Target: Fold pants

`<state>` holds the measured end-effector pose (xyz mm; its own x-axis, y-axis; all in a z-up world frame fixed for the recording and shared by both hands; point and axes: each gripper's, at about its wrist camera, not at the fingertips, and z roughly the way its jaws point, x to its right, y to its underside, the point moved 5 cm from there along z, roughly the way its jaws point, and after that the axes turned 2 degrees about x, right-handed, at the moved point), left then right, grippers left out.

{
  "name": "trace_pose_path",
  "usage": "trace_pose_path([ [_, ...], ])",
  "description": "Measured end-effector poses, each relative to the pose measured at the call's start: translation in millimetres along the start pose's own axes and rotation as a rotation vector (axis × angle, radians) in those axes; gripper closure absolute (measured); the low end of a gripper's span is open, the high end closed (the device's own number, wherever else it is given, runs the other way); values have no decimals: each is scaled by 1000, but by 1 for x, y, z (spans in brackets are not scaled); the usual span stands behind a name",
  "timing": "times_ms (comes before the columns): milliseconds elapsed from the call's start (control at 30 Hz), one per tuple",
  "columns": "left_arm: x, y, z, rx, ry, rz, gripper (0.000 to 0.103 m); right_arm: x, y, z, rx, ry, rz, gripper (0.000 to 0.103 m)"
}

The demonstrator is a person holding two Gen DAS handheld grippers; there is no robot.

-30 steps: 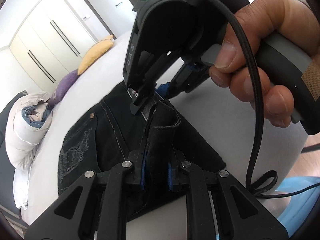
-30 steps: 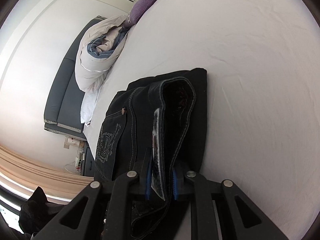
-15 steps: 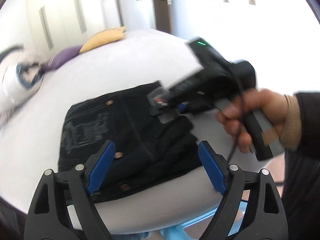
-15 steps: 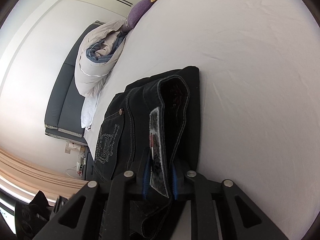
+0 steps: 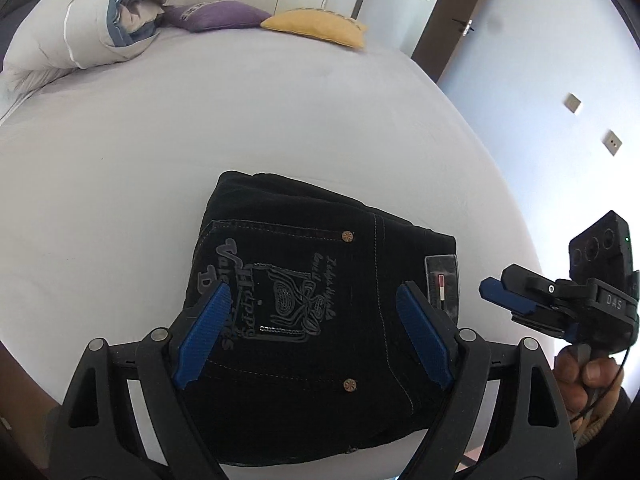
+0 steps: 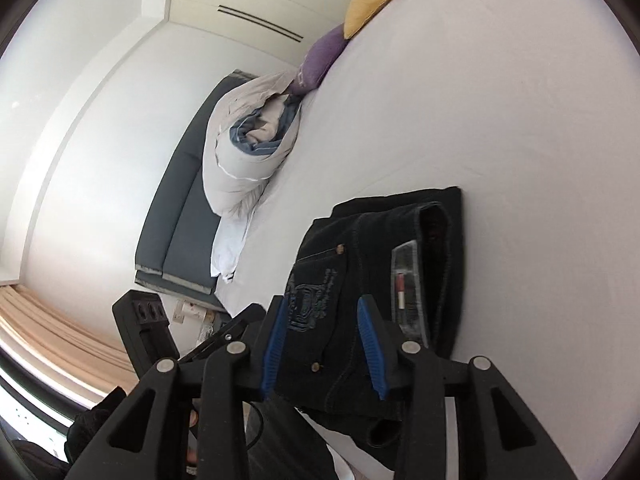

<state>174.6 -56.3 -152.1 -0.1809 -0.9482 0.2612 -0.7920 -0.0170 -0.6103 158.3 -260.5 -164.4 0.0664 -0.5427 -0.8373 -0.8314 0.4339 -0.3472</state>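
Note:
The black jeans (image 5: 304, 312) lie folded into a compact rectangle on the white bed (image 5: 200, 128), back pocket with grey embroidery facing up. They also show in the right wrist view (image 6: 360, 280), waistband label up. My left gripper (image 5: 316, 332) is open and empty, raised above the folded jeans. My right gripper (image 6: 324, 344) is open and empty, above the jeans' near edge. It also shows in the left wrist view (image 5: 504, 300), off the jeans to the right, held by a hand.
A rolled white and blue duvet (image 5: 80, 24), a purple cushion (image 5: 220, 16) and a yellow cushion (image 5: 316, 28) lie at the far end of the bed. A dark headboard (image 6: 176, 224) stands at the left. The bed's near edge runs just below the jeans.
Both grippers have let go of the jeans and opened. The left drew back and up first, then the right released the waistband. The jeans now lie flat and folded.

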Motion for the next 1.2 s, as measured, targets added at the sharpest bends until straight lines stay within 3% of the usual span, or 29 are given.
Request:
trace_pose_path([
  [233, -6, -2, 3, -2, -39, 3, 18, 1, 14, 44, -93, 19, -17, 62],
  [333, -9, -4, 3, -1, -47, -6, 18, 18, 40, 56, -169, 112, -50, 65],
  [533, -14, -10, 5, 9, -57, -17, 18, 24, 66, 30, -118, 97, -78, 65],
  [667, -15, -14, 9, 13, -64, -20, 18, 25, 75, 9, -167, 155, -147, 65],
  [800, -17, -13, 12, 6, -78, -8, 18, 12, 52, -12, -105, 173, -163, 63],
  [1000, -23, -22, 18, 27, -47, -11, 19, -22, -4, 21, -20, 48, -208, 61],
  [1100, -28, -18, 34, -15, -75, 18, 18, -5, -22, 49, -1, 72, -158, 52],
  [1133, -32, -13, 44, -48, -70, 10, 18, 9, -24, 59, -4, 101, -127, 43],
  [1200, -47, 7, 71, -147, -108, -17, 17, 47, -22, 77, -38, 159, -47, 56],
])
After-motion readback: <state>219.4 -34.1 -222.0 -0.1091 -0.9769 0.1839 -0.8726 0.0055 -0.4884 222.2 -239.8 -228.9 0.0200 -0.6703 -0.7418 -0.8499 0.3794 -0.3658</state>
